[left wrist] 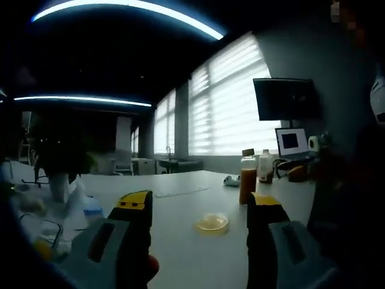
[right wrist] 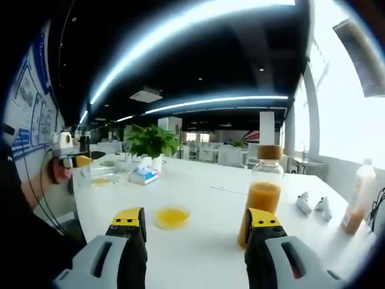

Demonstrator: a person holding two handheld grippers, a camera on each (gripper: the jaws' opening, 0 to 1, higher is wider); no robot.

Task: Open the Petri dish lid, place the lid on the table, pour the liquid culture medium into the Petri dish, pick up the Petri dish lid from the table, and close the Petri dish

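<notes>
Both grippers held wide and empty: left gripper [left wrist: 201, 211] low centre of the left gripper view, right gripper [right wrist: 195, 224] low centre of the right gripper view, jaws well apart in each.

Dish [left wrist: 212, 223] lay on the table [left wrist: 180, 198] between the left jaws, slightly right of centre; same dish [right wrist: 172, 216] sat centre-low in the right gripper view, beyond the yellow tips and nearer the left one. Looked yellow, as if already holding medium; whether a lid sat on it could not be told.

Bottle [right wrist: 263, 198] stood right of centre in the right gripper view, just behind the right jaw tip, capped, holding orange liquid; seen also right of centre in the left gripper view [left wrist: 247, 178], beyond the dish.

Judged an early step: nothing gripped, approach to the dish in hand. Next move likely called for lowering one gripper over the dish rim and closing gently on the lid, if one was there, keeping the base flat.

Counted: one dish, one orange bottle, one paler bottle [right wrist: 355, 201] at the far right edge, one plant [right wrist: 151, 142] upper left of centre, one tissue box [right wrist: 143, 175] beside it, two small white objects [right wrist: 314, 205] right of the bottle.
</notes>
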